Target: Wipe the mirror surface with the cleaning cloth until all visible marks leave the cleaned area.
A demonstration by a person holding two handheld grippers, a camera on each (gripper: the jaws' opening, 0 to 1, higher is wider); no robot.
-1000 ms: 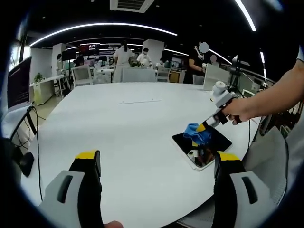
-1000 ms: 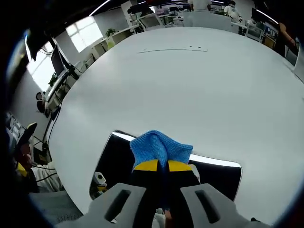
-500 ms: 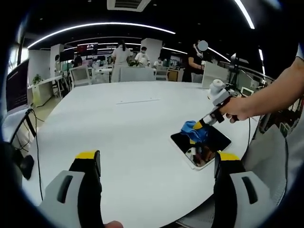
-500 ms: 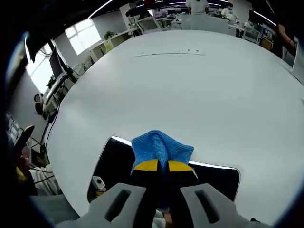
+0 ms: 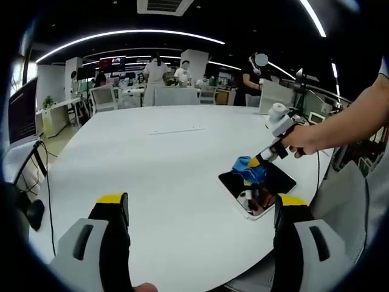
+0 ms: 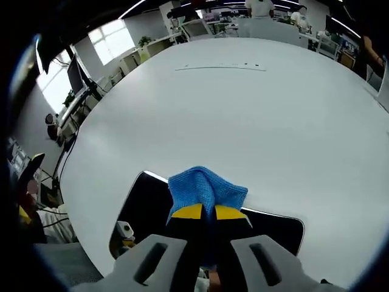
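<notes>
No readable writing or brand on anything here, at least nothing I can make out; the screens way at the back are too small to read.

Right claw [image 6: 202,212] first: its two yellow-tipped jaws are pressed together on one blue cleaning cloth [image 6: 205,187], pinching it so it bunches up just past the tips; the cloth sits on the mirror [image 6: 149,198], touching the glass around the far middle part of it. The mirror is a single dark rectangle with rounded corners and a pale edge, lying flat on the white table [image 6: 243,115] near its right-hand edge; it reflects a bit of the claw's body and some dark ceiling.

From the left gripper view you get the same thing from the side: the right claw [image 5: 254,164] comes in from the right, held by a person's hand [image 5: 302,140], with the cloth [image 5: 250,170] pushed down onto the far end of the mirror [image 5: 265,193].

Left claw [image 5: 199,204]: jaws spread wide apart, nothing between them, hanging over the near part of the table [image 5: 158,164] well left of the mirror; not touching anything.

Count: one cloth, one mirror, two claws; several people stand by the desks far behind the table.
</notes>
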